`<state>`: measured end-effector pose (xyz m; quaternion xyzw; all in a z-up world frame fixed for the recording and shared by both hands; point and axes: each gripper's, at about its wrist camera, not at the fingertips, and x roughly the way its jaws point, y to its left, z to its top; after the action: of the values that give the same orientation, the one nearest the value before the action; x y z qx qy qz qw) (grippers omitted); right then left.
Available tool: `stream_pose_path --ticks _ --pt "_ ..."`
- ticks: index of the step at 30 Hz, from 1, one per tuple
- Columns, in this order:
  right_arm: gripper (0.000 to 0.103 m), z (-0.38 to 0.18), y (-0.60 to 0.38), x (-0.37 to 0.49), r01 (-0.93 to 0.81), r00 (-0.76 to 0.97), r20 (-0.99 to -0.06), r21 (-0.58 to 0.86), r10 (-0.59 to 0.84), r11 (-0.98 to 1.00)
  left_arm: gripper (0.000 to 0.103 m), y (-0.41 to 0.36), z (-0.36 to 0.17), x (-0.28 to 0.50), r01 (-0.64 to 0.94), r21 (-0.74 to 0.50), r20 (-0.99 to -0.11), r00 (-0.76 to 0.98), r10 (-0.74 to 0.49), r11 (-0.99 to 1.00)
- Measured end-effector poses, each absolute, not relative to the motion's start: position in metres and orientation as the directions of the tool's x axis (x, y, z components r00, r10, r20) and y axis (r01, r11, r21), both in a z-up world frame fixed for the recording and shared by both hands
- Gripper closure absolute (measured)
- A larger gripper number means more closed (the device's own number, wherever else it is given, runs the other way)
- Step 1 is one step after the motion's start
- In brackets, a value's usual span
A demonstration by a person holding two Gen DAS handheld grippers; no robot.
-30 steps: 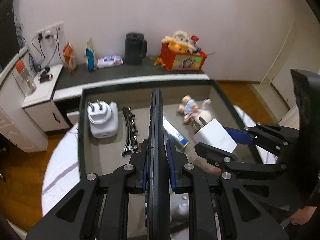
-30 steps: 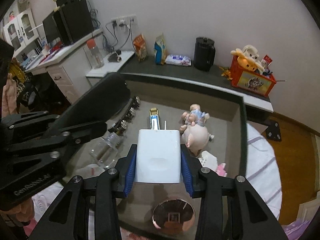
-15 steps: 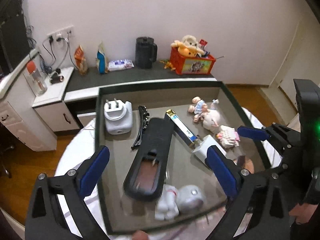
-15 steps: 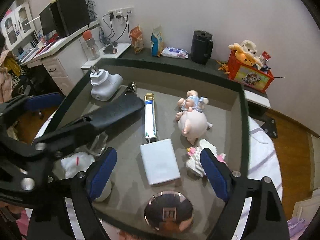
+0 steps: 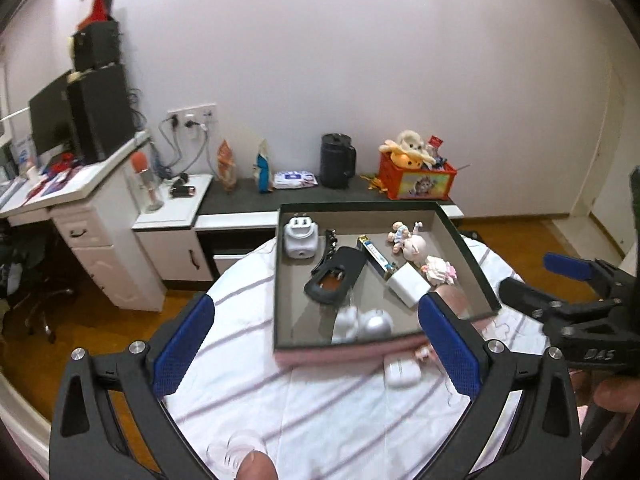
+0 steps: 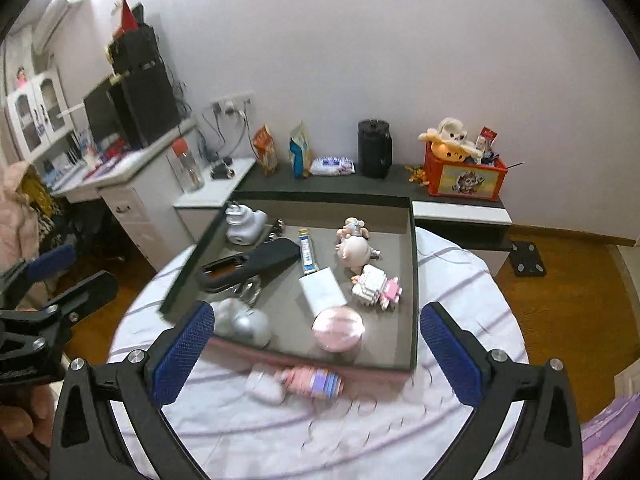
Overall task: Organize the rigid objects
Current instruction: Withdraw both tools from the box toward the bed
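Note:
A dark shallow box stands on the round white table. In it lie a black remote-like case, a white charger block, a white plug adapter, a blue-and-white tube, a pig figure and a pink round tin. My left gripper and right gripper are both open and empty, held back above the table's near side.
A white earbud case and a pink block toy lie on the tablecloth in front of the box. Behind stand a low dark shelf with a black kettle, a red toy crate and a desk at left.
A second ago my left gripper held the black case and my right the white charger. Both were released into the box, and both grippers have pulled back and up, open.

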<state>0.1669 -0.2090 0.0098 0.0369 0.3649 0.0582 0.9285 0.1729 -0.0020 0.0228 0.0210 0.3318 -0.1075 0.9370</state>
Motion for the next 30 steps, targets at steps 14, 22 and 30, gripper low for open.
stream_pose_path --ticks 14,22,30 --pt "0.000 0.032 -0.215 0.062 -0.060 0.797 -0.590 0.138 0.131 0.989 0.000 0.011 0.032 0.081 0.176 -0.059 -0.598 0.782 -0.177 0.983" --pt "0.000 0.026 -0.221 0.034 -0.035 0.804 -0.583 0.148 0.115 0.988 0.000 0.018 0.033 0.049 0.148 -0.073 -0.581 0.797 -0.162 0.986" --pt "0.000 0.023 -0.216 0.028 -0.047 0.800 -0.588 0.135 0.118 0.990 0.000 0.021 0.023 0.044 0.142 -0.078 -0.603 0.782 -0.160 0.987"
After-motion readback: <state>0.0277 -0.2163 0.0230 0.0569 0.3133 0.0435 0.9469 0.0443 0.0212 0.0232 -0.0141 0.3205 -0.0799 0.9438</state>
